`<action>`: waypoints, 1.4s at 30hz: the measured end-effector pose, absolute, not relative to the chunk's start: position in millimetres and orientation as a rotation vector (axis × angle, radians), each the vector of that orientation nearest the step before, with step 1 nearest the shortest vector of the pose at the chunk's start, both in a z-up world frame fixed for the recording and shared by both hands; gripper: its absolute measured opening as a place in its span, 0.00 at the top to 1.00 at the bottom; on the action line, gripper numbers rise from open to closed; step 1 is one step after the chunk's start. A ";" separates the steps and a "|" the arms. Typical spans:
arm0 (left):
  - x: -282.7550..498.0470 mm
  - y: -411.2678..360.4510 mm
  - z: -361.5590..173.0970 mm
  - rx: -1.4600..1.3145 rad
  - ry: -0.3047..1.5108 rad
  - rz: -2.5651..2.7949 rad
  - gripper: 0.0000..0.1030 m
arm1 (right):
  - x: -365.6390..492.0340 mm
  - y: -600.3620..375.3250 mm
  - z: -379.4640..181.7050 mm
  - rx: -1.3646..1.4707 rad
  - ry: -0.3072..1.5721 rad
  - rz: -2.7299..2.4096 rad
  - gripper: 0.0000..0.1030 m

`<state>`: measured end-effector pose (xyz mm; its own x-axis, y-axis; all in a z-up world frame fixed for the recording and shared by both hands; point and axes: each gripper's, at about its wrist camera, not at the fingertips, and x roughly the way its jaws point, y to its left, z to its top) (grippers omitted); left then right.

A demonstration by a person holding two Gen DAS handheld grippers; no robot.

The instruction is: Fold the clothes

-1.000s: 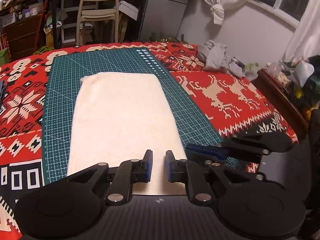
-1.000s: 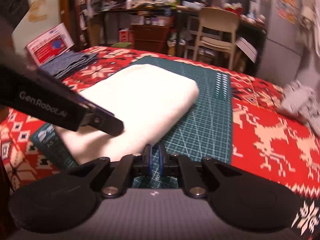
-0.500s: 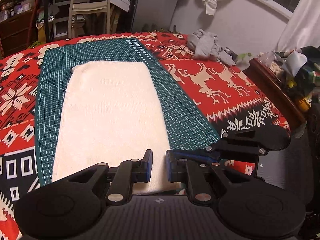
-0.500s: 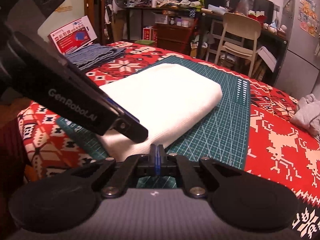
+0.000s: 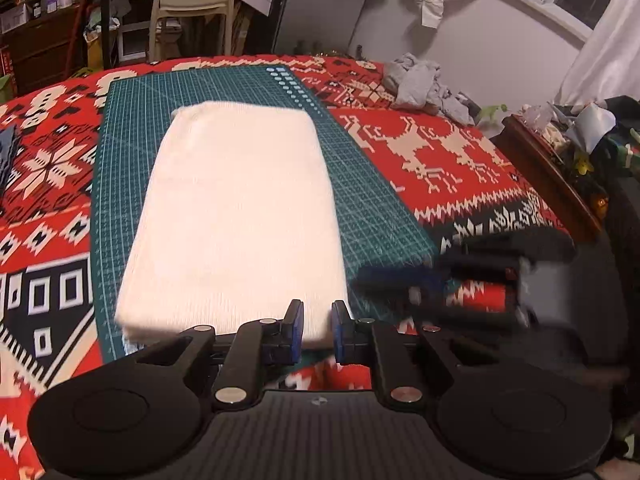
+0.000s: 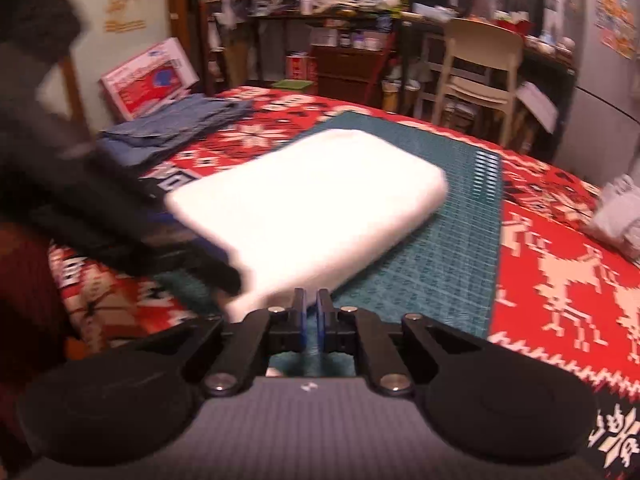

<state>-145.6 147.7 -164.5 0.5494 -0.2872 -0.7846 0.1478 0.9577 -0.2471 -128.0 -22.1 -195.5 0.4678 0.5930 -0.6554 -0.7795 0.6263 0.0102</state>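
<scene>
A white garment [image 5: 240,216], folded into a thick rectangle, lies on the green cutting mat [image 5: 372,208]. My left gripper [image 5: 317,320] hovers at the garment's near right corner, open by a small gap with nothing between the fingers. In the right wrist view the same garment [image 6: 320,200] stretches away to the upper left. My right gripper [image 6: 312,312] is just off its near edge over the mat [image 6: 452,256], its pads a thin slit apart and holding nothing. Each gripper shows as a black blur in the other's view: the right gripper [image 5: 384,280] and the left gripper [image 6: 224,276].
A red patterned blanket [image 5: 440,148] covers the bed under the mat. Folded blue clothes [image 6: 176,128] lie at its left side, a crumpled grey garment [image 5: 416,84] at the far right. A wooden side table [image 5: 552,168] and a chair [image 5: 192,0] stand beyond the bed.
Both grippers have pulled back toward me from the garment's near edge and are blurred with motion. The right gripper's pads, pressed together half a second ago, now show a thin slit.
</scene>
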 end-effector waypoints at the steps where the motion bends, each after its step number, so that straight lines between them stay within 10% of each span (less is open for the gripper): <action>1: -148.7 147.3 -165.1 -0.160 0.963 -0.260 0.87 | -124.6 -21.4 -197.0 -0.310 0.676 0.849 0.93; 25: -153.1 120.0 -185.4 -0.194 0.969 -0.148 0.72 | -119.9 -45.7 -188.4 -0.184 0.729 0.891 0.92; 31: -152.8 127.4 -186.8 -0.215 0.947 -0.103 0.94 | -118.4 -45.3 -189.0 -0.182 0.729 0.884 0.92; 42: -167.9 169.2 -184.1 -0.237 0.938 0.034 0.95 | -108.4 -38.3 -188.4 -0.248 0.694 0.849 0.82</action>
